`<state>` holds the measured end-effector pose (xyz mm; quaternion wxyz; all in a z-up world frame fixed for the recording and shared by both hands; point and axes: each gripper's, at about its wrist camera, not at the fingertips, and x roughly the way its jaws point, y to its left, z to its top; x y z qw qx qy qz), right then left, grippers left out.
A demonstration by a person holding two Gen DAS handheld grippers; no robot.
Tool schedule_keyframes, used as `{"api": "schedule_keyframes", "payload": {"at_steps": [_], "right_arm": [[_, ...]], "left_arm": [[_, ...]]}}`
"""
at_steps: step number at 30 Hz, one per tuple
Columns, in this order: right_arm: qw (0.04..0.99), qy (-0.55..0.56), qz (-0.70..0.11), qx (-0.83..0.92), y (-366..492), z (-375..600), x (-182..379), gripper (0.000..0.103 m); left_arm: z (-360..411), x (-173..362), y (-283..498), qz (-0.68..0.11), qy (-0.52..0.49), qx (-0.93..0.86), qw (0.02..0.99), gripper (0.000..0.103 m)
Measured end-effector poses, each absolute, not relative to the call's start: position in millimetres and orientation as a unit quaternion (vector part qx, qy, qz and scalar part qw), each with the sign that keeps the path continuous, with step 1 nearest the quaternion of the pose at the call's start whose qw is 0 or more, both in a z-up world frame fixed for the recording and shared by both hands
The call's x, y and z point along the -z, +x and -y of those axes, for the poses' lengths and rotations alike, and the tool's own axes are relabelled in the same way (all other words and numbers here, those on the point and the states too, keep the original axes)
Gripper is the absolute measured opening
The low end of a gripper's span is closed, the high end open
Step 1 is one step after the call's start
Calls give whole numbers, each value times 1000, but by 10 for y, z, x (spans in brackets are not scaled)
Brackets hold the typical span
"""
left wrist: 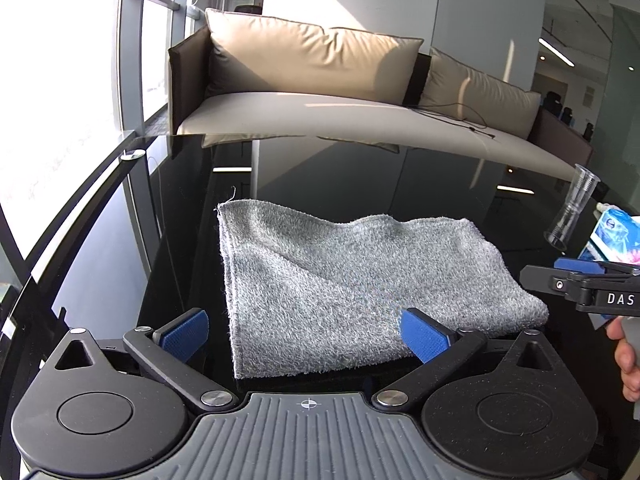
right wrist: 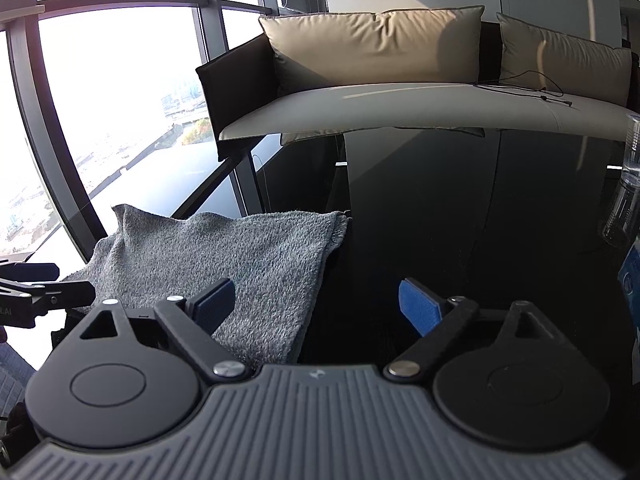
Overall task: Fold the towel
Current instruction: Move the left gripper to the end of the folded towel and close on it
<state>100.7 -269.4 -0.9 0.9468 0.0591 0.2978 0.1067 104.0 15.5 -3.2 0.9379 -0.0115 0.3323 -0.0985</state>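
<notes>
A grey terry towel point(left wrist: 360, 272) lies folded over on the black glass table point(left wrist: 180, 240), its far edge rumpled. My left gripper point(left wrist: 304, 332) stands open at the towel's near edge. The near left corner lies between its blue pads point(left wrist: 420, 336), and neither pad presses on the cloth. In the right wrist view the towel point(right wrist: 208, 252) fills the left half. My right gripper point(right wrist: 316, 304) is open at the towel's near right corner, its left pad point(right wrist: 216, 304) over the cloth and its right pad over bare glass. Each gripper shows at the edge of the other's view.
A clear plastic cup point(left wrist: 576, 208) and a blue printed pack point(left wrist: 616, 236) stand on the table to the right of the towel. A beige sofa point(left wrist: 320, 112) sits beyond the table's far edge. Tall windows point(right wrist: 100, 100) run along the left. A hand point(left wrist: 628, 360) shows at the right.
</notes>
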Motion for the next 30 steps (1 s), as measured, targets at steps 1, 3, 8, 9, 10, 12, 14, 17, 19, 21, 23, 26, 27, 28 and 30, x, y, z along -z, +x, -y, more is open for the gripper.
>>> {"api": "schedule_keyframes", "payload": {"at_steps": [1,3,8,9,10,12,14,17,19,21,23,26,27,28,30], "right_arm": [[947,59,-298,-108,987,2691,8,91],[947,59,-298,-107,945,2688,2,91],[947,63,-299,-104,880,2701,-9,91],[946,63,-299,-104,871,2702,-7,91],[946,63,-300,-103,863,2703,-5,91],[946,64,-300,-105,847,2704,-5,91],[946,65,-300,-105,835,2711,-7,91],[946,68,-300,-105,831,2722,-9,91],[945,70,-302,-104,831,2724,-6,91],[944,71,-303,-105,837,2724,-4,91],[944,70,-304,-107,837,2719,-5,91],[944,70,-304,-108,837,2711,-3,91],[944,70,-305,-107,841,2709,-1,91],[944,71,-305,-106,842,2708,2,91],[943,73,-307,-105,849,2712,5,91]], "left_arm": [[-159,31,1025,-332,-14,99,938,102],[-170,30,997,-334,-18,97,938,98],[-241,28,952,-343,-38,95,934,83],[-252,27,948,-342,-38,92,934,82],[-262,30,944,-343,-40,90,934,82],[-281,36,936,-344,-43,88,934,82],[-277,42,936,-346,-41,90,933,80],[-268,63,944,-351,-39,93,931,72],[-261,74,946,-352,-39,96,930,69],[-250,81,945,-351,-36,94,931,68],[-263,85,948,-349,-39,89,932,68],[-279,85,952,-349,-39,87,932,62],[-285,86,954,-348,-38,86,933,59],[-291,86,957,-348,-37,86,933,54],[-300,82,961,-348,-36,84,933,45]]}}
